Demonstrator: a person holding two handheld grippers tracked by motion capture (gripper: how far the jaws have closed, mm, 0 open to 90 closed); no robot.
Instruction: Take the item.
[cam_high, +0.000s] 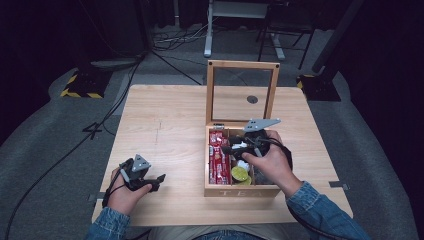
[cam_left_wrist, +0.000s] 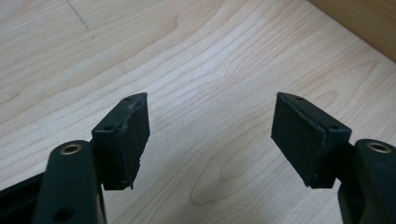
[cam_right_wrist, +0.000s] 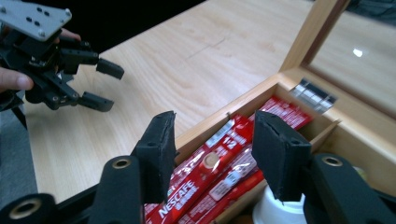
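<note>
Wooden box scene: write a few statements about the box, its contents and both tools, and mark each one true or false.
1. The lid of the wooden box stands open. True.
2. The red packets lie on the bare table. False: they lie inside a compartment of the box.
3. The left tool holds a packet. False: its jaws are open over bare table, with nothing between them.
4. The right tool is above the box, jaws apart and gripping nothing. True.
5. The box stands at the table's left edge. False: it stands right of the middle, near the front edge.
</note>
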